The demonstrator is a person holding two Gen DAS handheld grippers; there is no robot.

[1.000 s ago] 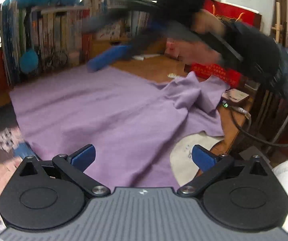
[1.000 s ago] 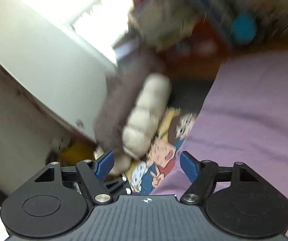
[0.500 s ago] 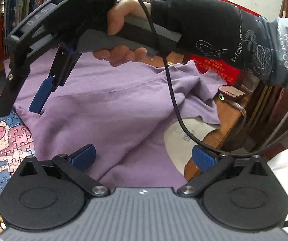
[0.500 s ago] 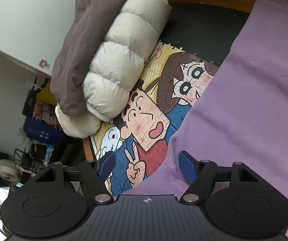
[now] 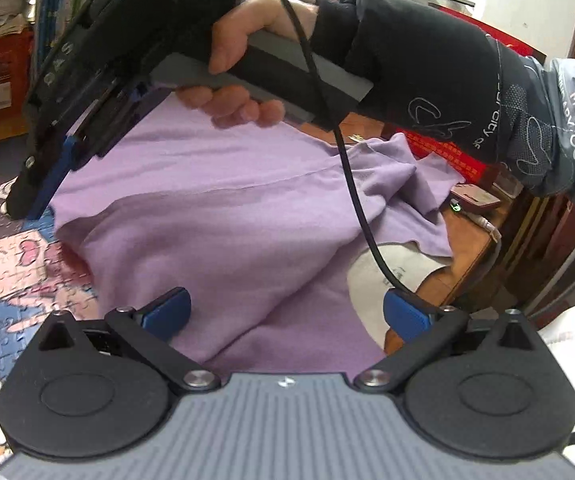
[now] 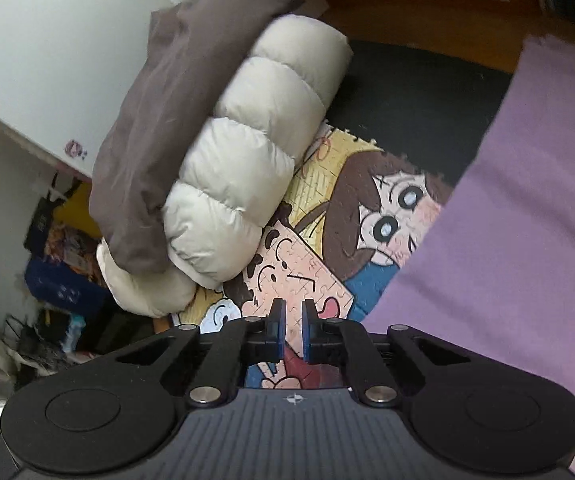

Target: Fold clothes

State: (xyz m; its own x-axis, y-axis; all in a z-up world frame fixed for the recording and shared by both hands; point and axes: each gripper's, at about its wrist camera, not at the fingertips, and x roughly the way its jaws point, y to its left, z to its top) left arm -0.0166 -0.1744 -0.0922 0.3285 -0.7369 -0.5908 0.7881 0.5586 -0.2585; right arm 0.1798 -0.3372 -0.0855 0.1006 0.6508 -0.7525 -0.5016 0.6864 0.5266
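Two tongs: left gripper [image 5: 287, 312] apart over purple garment [image 5: 227, 208]; right gripper [image 6: 291, 308] nearly together, cloth edge rightward; any bite should take that edge squarely.

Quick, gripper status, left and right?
Left gripper: open, fingers wide apart over the purple garment, holding nothing.
Right gripper: fingers nearly shut, no cloth between them.
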